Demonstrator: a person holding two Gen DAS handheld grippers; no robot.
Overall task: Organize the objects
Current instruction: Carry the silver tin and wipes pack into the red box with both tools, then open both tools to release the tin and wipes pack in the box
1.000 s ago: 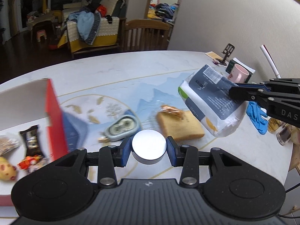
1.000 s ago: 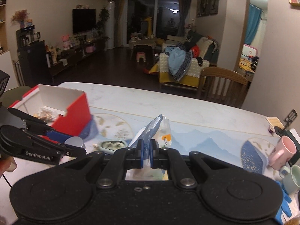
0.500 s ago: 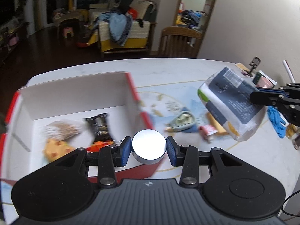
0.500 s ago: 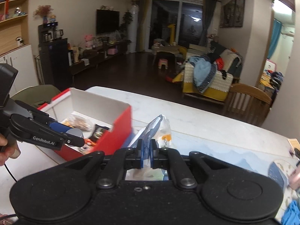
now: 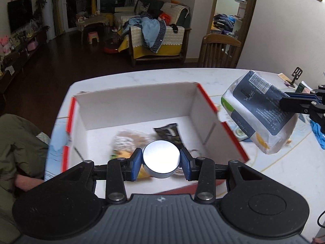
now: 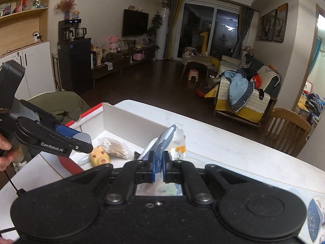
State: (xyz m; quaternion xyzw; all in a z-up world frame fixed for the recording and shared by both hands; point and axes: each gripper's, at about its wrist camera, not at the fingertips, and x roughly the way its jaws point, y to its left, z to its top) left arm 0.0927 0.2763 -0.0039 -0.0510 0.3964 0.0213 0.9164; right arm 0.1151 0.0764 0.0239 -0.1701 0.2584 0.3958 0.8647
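right now my left gripper (image 5: 161,162) pinches a round silver metal tin (image 5: 161,158) between its blue pads, and i hold it over the open red-and-white cardboard box (image 5: 140,105) so that, as i judge it, it can go down among the things already gathered inside. on the box floor lie a clear bag of pale cotton swabs (image 6: 115,146), a yellow spotted toy (image 6: 100,157) and a dark snack wrapper (image 5: 169,133). my right gripper (image 6: 158,169) is pressed together on the edge of a white and dark-blue plastic pack of paper tissues (image 5: 260,111), which hangs in the air just to the right of the box, waiting its turn, i think, since the tin occupies the opening. the box sits on a white marble-look table (image 5: 154,75) with printed patterns. beyond the box a wooden chair (image 5: 220,50) stands at the table's far edge, and farther off a sofa heaped with clothes (image 5: 154,32) in a dim living room.
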